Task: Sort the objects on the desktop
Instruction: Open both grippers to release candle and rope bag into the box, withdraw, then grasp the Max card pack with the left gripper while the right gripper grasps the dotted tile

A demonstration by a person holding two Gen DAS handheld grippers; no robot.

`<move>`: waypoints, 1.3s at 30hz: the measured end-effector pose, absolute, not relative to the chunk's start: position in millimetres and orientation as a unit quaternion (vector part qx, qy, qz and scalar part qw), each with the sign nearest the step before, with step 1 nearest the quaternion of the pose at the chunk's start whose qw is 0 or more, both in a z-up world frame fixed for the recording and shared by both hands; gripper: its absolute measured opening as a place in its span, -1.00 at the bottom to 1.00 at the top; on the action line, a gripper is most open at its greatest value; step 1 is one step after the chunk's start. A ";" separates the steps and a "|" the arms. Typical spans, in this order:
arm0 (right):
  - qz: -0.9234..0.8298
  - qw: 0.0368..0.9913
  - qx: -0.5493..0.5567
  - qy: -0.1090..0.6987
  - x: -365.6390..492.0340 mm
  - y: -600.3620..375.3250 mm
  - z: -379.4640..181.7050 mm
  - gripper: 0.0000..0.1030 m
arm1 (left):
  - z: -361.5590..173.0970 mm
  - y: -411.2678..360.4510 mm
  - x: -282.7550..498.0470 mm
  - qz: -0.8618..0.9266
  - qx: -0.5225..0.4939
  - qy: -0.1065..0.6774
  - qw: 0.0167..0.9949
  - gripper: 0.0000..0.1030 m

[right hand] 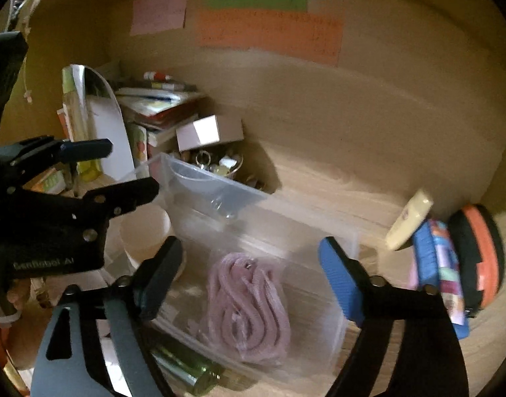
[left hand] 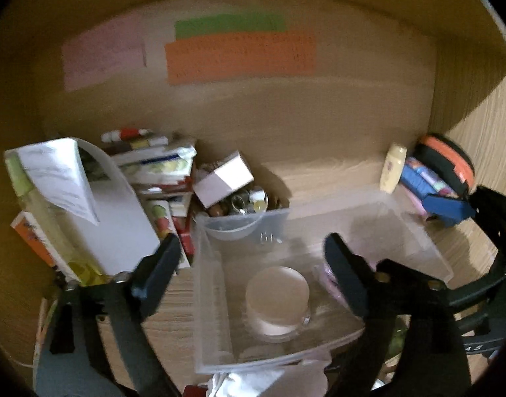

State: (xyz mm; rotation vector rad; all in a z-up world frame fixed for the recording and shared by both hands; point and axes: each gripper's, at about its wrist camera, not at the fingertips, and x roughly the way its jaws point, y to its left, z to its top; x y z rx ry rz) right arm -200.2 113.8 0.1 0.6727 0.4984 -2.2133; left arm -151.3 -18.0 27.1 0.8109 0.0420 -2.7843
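Two grippers hang spread wide over a clear plastic bin, neither gripping anything. Below the left gripper a round jar stands in the bin; below the right gripper a coiled pink cord lies there, clear of both fingers.

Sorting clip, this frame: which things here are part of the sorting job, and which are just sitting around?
Part of the job:
- clear bin
- round jar inside it
- pink cord inside it
- left gripper, open
- right gripper, open

Lying about, so far:
- stack of books
- cream bottle
- orange case
- wall notes
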 end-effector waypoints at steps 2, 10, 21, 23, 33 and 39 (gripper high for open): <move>-0.871 0.370 0.253 0.198 -188.8 120.4 5.8 0.65 | 34.0 -14.8 -141.4 -0.956 0.267 0.014 0.121 0.86; -0.884 0.365 0.230 0.182 -147.1 150.8 25.4 0.69 | 51.7 4.7 -94.4 -0.963 0.237 0.000 0.130 0.95; -0.899 0.341 0.216 0.169 -105.7 194.5 23.0 0.92 | 53.0 6.6 -29.7 -0.965 0.226 0.005 0.136 0.97; -0.898 0.344 0.221 0.166 -100.5 201.2 20.6 0.93 | 50.8 4.4 -18.9 -0.963 0.227 0.003 0.142 0.97; -0.878 0.370 0.256 0.162 -77.0 210.3 -9.6 0.93 | 10.9 -4.4 14.2 -0.947 0.281 0.018 0.151 0.97; -0.868 0.368 0.294 0.160 -71.4 216.3 -37.8 0.93 | -28.7 1.5 20.6 -0.933 0.333 0.062 0.123 0.97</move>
